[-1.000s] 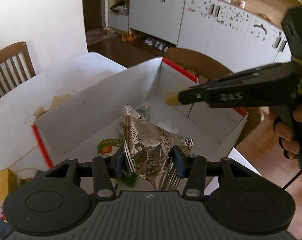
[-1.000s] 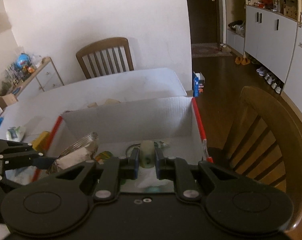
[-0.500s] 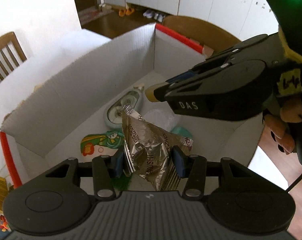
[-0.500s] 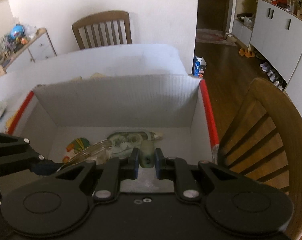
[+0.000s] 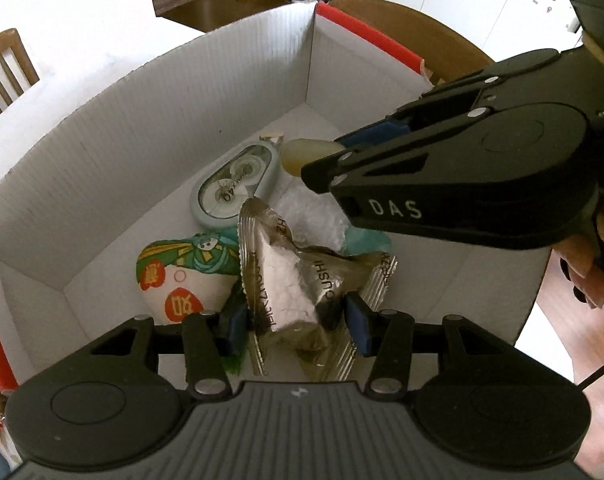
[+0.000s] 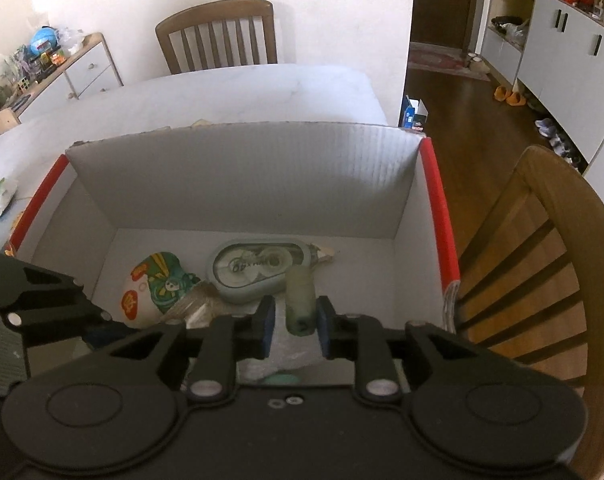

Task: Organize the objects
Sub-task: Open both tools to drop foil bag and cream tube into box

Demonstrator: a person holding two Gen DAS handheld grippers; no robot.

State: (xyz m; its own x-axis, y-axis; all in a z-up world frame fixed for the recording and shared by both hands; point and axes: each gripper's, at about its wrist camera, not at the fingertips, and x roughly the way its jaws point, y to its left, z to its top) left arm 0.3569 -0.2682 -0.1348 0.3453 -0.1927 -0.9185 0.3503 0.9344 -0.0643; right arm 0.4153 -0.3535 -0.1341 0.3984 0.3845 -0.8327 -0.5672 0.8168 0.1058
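My left gripper (image 5: 295,322) clamps a crinkled silver foil packet (image 5: 297,280) over the white corrugated box (image 6: 241,176); my right gripper (image 6: 295,326), jaws slightly apart, brackets a pale stubby cylinder (image 6: 299,304), long axis toward 12 o'clock.

White capitals "DAS" stand on the black side of the right tool (image 5: 322,160). The crinkled silver snack wrapper (image 5: 302,280) in the left tool (image 5: 297,326) carries dark letters, partly creased away: "OUSHI" along one fold and "ZH" near its upper and right edges; the rest cannot be made out. The pale grey-green correction tape dispenser (image 5: 235,188) has printing on its inner wheel, too small to read. The green-and-white packet (image 5: 177,276) shows orange roundels with characters, illegible.
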